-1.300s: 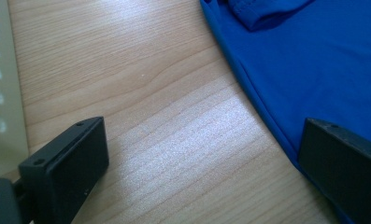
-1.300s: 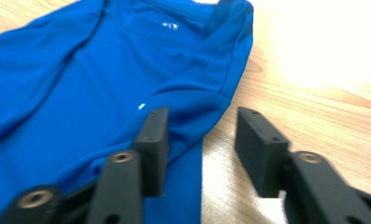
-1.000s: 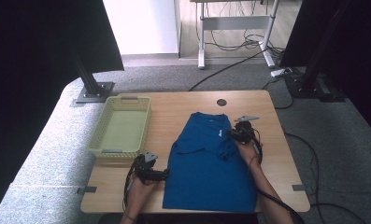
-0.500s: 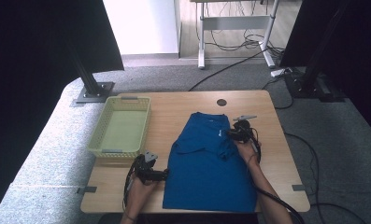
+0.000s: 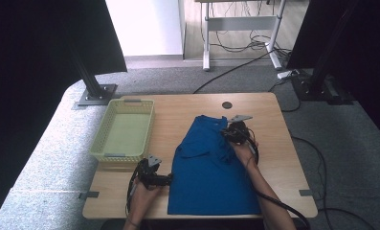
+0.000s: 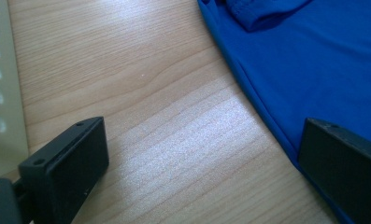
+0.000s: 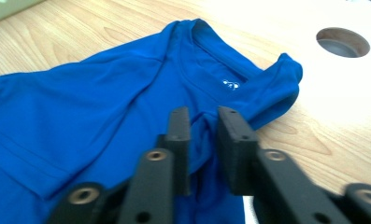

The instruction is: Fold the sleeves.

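A: What's biggest here?

B: The light wooden table (image 5: 187, 112), with the bright blue short-sleeved T-shirt (image 5: 206, 170) spread flat across its middle, collar toward the far edge. Left of it sits the pale yellow slotted plastic basket (image 5: 123, 132), well apart from the cloth.

A: What does the right gripper view add?

B: It shows the right gripper (image 7: 203, 123) with its jaws drawn close on a raised fold of the T-shirt (image 7: 103, 102) near the right shoulder, cloth pinched between them. It also shows a small white logo inside the collar and the round cable hole in the tabletop (image 7: 343, 42) just beyond the sleeve.

A: And the left gripper?

B: In the left gripper view, the left gripper (image 6: 199, 158) has its jaws spread wide, bare wood between them; the right-hand jaw overlaps the T-shirt's edge, and the basket wall (image 6: 1, 93) stands close at the left.
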A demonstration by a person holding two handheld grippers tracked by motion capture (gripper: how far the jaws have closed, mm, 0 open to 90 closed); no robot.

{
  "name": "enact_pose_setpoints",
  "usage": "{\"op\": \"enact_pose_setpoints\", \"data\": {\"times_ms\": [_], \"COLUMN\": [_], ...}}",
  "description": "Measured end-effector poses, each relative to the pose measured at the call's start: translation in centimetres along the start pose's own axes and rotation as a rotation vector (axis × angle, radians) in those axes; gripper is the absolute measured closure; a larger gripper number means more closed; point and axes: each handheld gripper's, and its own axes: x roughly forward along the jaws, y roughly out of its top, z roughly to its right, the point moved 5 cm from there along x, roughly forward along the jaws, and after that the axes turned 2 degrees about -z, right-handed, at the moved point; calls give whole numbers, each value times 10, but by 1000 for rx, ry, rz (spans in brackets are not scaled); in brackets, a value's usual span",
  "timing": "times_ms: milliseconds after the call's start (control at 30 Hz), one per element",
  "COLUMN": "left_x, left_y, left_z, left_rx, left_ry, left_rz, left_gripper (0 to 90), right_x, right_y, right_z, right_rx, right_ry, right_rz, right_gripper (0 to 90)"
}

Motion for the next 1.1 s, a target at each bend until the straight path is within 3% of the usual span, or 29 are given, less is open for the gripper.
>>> {"op": "enact_pose_setpoints", "data": {"times_ms": [100, 233, 300, 367, 467, 500, 533, 567, 733, 867, 1033, 1100], "left_x": [0, 0, 0, 0, 0, 0, 0, 0, 0, 0, 0, 0], "left_y": [0, 0, 0, 0, 0, 0, 0, 0, 0, 0, 0, 0], "left_z": [0, 0, 0, 0, 0, 0, 0, 0, 0, 0, 0, 0], "left_rx": [0, 0, 0, 0, 0, 0, 0, 0, 0, 0, 2, 2], "left_ry": [0, 0, 0, 0, 0, 0, 0, 0, 0, 0, -1, -1], "left_rz": [0, 0, 0, 0, 0, 0, 0, 0, 0, -1, -1, -1], "left_gripper": [18, 19, 19, 19, 18, 18, 18, 19, 19, 18, 18, 19], "right_x": [-2, -5, -2, 2, 6, 6, 8, 8, 0, -1, 10, 16], "right_y": [0, -2, -3, -6, -10, -10, -11, -10, 3, 14, 20, 20], "right_z": [2, 13, 13, 11, 8, 8, 7, 7, -1, -13, -28, -37], "right_rx": [1, 57, 66, 40, 43, 43, 25, 26, 7, -28, -78, -103], "right_ry": [-10, -17, 10, -26, -9, -9, -15, -13, 1, 23, 83, 133], "right_rz": [-8, -26, -33, -67, -90, -90, -102, -101, -44, -36, -45, -65], "right_gripper": [669, 613, 619, 669, 786, 786, 878, 891, 893, 893, 893, 892]}}
